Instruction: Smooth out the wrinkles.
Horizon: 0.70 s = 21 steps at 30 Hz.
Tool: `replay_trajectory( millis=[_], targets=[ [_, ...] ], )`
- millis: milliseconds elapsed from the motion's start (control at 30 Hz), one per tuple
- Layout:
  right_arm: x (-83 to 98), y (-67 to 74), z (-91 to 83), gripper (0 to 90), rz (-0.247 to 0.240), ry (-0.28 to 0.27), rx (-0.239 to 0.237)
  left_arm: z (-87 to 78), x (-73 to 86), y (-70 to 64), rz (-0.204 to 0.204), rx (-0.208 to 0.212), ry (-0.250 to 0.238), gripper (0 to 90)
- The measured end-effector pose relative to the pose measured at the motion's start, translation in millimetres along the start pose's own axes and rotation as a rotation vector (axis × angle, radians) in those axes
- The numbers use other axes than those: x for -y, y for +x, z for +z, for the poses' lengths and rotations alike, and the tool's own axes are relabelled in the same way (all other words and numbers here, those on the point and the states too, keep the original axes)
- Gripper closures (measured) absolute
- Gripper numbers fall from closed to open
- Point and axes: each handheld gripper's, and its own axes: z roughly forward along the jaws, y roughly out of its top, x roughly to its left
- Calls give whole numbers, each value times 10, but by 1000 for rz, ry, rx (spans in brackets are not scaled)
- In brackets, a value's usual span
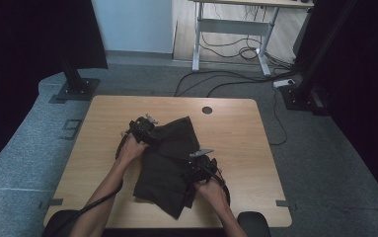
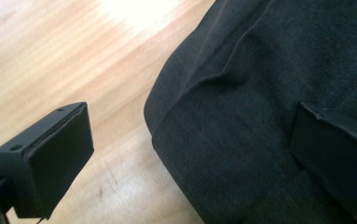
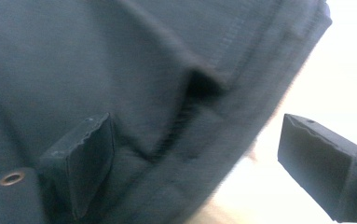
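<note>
A dark, rumpled cloth (image 1: 169, 163) lies folded in the middle of the wooden table (image 1: 236, 128). My left gripper (image 1: 152, 136) is at the cloth's upper left corner and my right gripper (image 1: 192, 167) at its lower right part. In the left gripper view the cloth (image 2: 269, 70) has a folded edge between the open jaws of my left gripper (image 2: 192, 135), one jaw over bare wood (image 2: 50, 56), the other over fabric. In the right gripper view my right gripper (image 3: 197, 135) stands open astride the hemmed edge of the cloth (image 3: 97, 60), with nothing pinched.
A round cable hole (image 1: 207, 110) is near the table's far edge. Behind the table stand a white-legged desk (image 1: 236, 24), floor cables (image 1: 236, 74) and two black stand bases (image 1: 75, 89) (image 1: 300, 96). Bare wood lies left and right of the cloth.
</note>
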Motion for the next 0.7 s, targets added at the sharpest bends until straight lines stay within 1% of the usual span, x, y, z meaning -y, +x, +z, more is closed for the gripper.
replay_trajectory(
  millis=[33, 167, 333, 433, 500, 567, 633, 667, 700],
  targets=[
    [4, -27, 19, 104, 4, -1, 11, -8, 15, -7, -3, 0, 1, 2],
    [-29, -137, 63, 100, 17, 17, 18, -77, 106, -31, -5, -7, 7, 5],
    [-151, -277, 144, 99, -2, 45, 34, -215, 266, -46, -8, -14, 13, 30],
    [-231, -393, 212, 98, 2, 49, 32, -299, 385, -72, -24, -13, 8, 41],
    [-286, -483, 256, 98, 10, 56, 25, -345, 459, -84, -47, 8, 5, 41],
    [-340, -541, 283, 108, 5, 62, 28, -387, 520, -99, -57, 32, 3, 41],
    [-383, -569, 286, 131, -19, 68, 21, -424, 544, -99, -50, 52, 1, 39],
    [-400, -572, 274, 138, -30, 70, 19, -451, 539, -85, -38, 59, 5, 35],
    [-420, -575, 245, 140, -41, 68, 23, -490, 512, -57, -21, 53, 2, 23]
  ],
)
